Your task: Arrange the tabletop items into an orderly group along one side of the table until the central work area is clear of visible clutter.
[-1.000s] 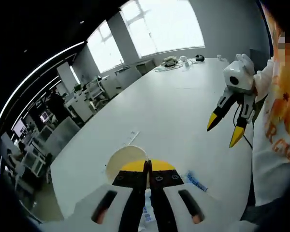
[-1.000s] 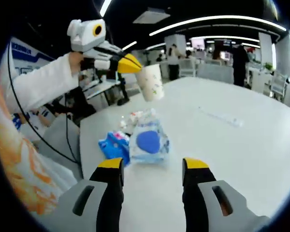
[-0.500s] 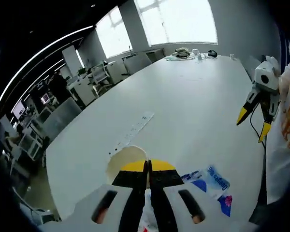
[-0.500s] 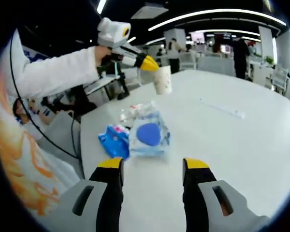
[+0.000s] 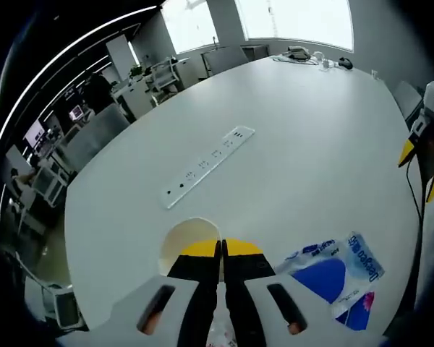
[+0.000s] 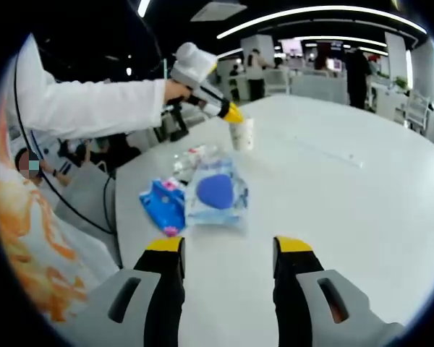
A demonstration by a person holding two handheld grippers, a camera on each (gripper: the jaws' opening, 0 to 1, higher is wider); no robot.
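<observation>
holding: our left gripper [image 5: 221, 249] pinches the cup [image 5: 189, 241] rim, lower centre
right gripper [image 6: 228, 253]: we see jaws wide, empty
packets [image 6: 215, 191]: centre left, near table [image 6: 362, 210] edge

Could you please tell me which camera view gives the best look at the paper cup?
The right gripper view: the paper cup shows whole from the side, upright, held at its rim by the left gripper. The left gripper view gives just part of its rim, past the shut fingers.
</observation>
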